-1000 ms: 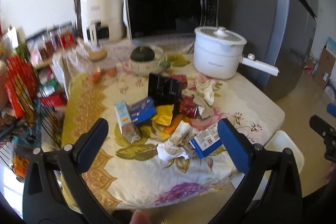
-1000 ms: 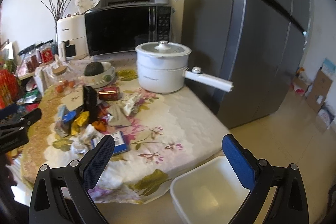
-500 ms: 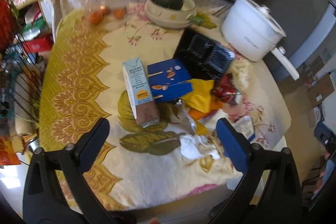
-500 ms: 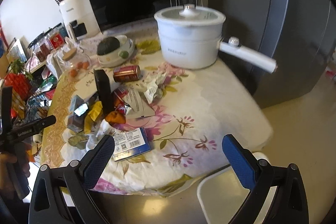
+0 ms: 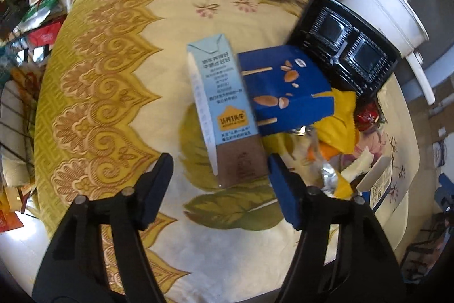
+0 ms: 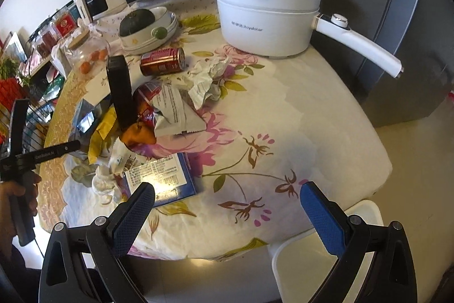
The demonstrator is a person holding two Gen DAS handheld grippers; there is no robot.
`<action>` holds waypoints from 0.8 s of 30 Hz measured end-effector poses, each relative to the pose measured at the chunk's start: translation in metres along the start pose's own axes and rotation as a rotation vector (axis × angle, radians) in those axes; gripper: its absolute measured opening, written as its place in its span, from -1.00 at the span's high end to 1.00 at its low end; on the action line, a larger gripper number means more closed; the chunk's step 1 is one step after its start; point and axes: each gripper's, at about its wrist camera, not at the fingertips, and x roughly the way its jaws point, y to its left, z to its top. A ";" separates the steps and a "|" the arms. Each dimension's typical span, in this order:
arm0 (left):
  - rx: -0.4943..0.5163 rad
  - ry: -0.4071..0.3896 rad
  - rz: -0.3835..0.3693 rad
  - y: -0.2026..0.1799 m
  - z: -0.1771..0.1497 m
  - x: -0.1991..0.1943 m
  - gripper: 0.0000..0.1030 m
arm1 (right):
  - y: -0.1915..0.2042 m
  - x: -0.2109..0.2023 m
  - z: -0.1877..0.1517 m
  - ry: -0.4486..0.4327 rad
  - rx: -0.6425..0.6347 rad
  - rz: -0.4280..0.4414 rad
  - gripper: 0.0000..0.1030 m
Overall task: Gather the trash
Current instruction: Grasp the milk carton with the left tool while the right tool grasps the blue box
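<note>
My left hand-held gripper [image 5: 218, 169] stood open over the milk carton [image 5: 224, 115], lying flat on the surface [image 5: 113, 93] beside a blue box [image 5: 283, 93]; probably light, crushable cardboard; I would pinch its brown end gently.

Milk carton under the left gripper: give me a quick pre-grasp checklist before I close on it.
1. Left gripper open: ok.
2. Milk carton end between the fingers: ok, brown end sits in the gap.
3. Carton free of other trash: not ok, blue snack box abuts its right side.
4. Fingers down at carton level: cannot tell.
5. White bin in place beside the table: ok.
6. Right gripper open and empty: ok.
</note>
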 end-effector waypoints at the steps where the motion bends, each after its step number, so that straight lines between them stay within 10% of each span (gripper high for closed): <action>1: -0.010 -0.005 0.006 0.005 -0.001 -0.002 -0.35 | 0.002 0.000 0.000 0.001 -0.008 -0.001 -1.00; 24: -0.015 -0.036 0.112 0.002 0.009 0.028 -0.11 | 0.027 0.041 -0.001 0.116 -0.021 0.038 -1.00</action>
